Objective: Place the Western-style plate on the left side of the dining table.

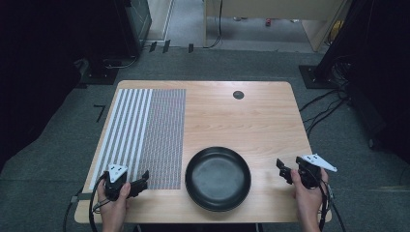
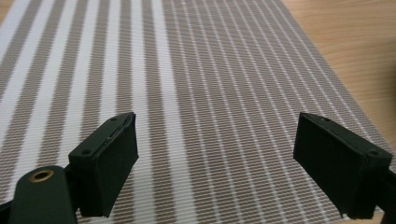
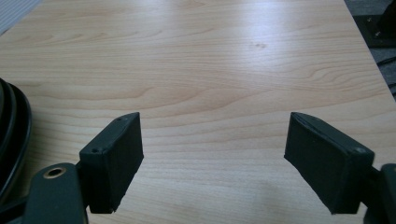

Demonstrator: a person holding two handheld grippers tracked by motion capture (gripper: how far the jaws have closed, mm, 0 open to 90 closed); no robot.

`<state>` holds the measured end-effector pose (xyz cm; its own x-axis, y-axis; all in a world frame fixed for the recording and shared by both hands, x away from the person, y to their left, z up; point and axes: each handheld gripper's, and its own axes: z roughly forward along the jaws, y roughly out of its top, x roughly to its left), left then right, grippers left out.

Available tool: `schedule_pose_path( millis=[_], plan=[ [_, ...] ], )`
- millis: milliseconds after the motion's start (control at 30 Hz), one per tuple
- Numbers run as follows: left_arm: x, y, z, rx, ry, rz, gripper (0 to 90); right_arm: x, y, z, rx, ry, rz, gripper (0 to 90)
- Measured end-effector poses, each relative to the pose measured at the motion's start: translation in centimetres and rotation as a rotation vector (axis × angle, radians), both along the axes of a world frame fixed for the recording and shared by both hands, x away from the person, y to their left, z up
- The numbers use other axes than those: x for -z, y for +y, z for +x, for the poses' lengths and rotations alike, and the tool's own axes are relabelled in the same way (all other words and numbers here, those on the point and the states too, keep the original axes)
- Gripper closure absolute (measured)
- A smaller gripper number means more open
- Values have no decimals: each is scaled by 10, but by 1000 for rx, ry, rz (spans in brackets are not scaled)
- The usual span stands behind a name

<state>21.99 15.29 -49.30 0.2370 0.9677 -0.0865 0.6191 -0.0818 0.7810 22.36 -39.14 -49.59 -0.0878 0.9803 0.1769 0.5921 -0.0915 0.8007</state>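
Pan [image 1: 218, 178] sits near the front edge of the tabletop [image 1: 251, 116], between my two claws and touched by neither. My left claw [image 1: 143, 181] hovers over the near end of the striped mat [image 1: 145, 130], just left of the pan, jaws spread wide with nothing between them but the mat's weave [image 2: 210, 93]. My right claw [image 1: 282, 170] rests over bare wood to the pan's right, jaws equally wide and empty; the pan's dark rim [image 3: 9, 135] shows at the left of the right claw's view.
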Motion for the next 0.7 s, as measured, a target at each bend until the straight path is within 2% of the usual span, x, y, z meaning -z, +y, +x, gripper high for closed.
schedule_pose_path(
  millis=[233,400,700],
  plan=[
    [-2,-14,0,33,-3,-8,137,-2,8,-1,-19,-8,16,194],
    [-4,-23,1,53,-2,-16,137,-4,14,-2,-35,-9,76,201],
    [-5,-43,1,100,-1,-31,137,-8,27,-4,-79,-34,115,216]
  ],
)
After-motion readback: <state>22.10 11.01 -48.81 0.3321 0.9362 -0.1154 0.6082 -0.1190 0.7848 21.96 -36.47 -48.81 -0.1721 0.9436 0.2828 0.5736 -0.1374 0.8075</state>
